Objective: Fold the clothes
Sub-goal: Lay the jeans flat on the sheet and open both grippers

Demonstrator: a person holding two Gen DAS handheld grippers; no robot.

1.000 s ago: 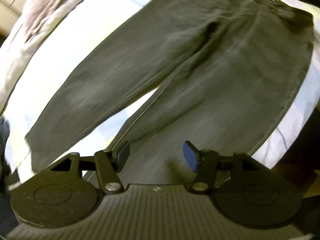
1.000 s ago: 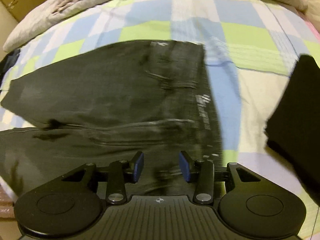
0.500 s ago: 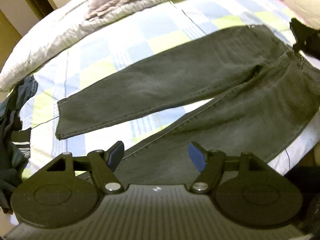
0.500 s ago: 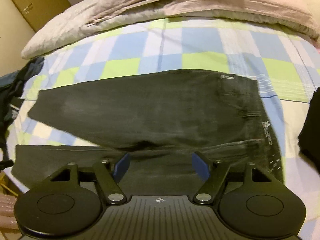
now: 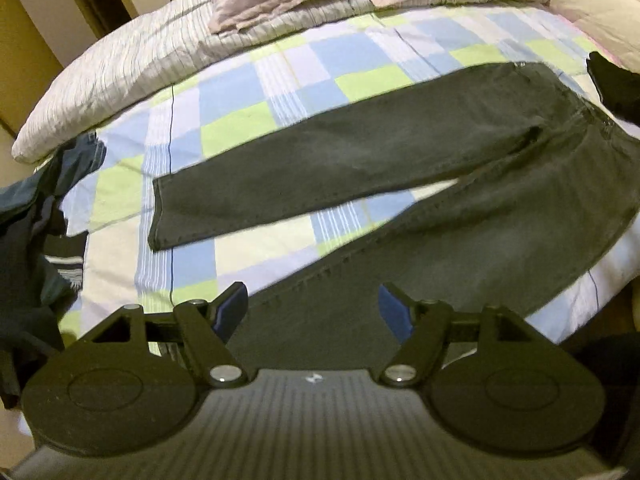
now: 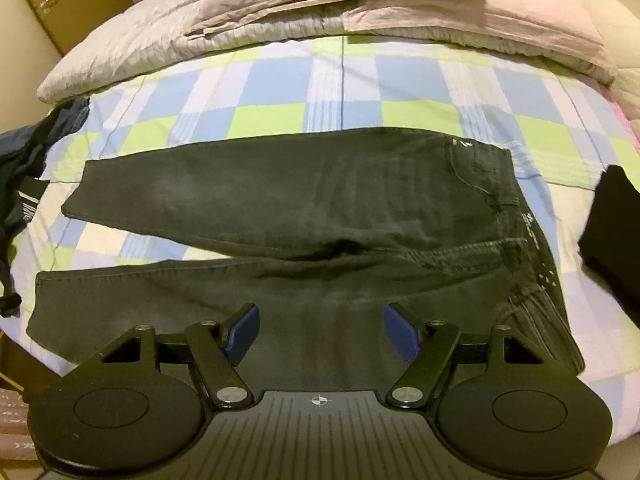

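Dark grey jeans [image 5: 360,160] [image 6: 300,196] lie flat on the checked bed cover, legs spread apart toward the left, waistband at the right. My left gripper [image 5: 312,306] hangs above the near leg, open with nothing between its blue pads. Above the near leg close to the crotch, my right gripper [image 6: 322,330] is open too, its pads holding nothing. Both grippers are well above the cloth and point steeply down.
The checked bed cover [image 6: 280,84] spreads all around the jeans. A folded quilt and pink sheets [image 6: 360,4] lie at the back. A heap of dark blue clothes [image 5: 28,248] sits at the left edge, a black garment [image 6: 612,232] at the right.
Both grippers have risen and pulled back from the jeans, so the whole garment now shows. Both sets of jaws have opened wider; nothing is held.
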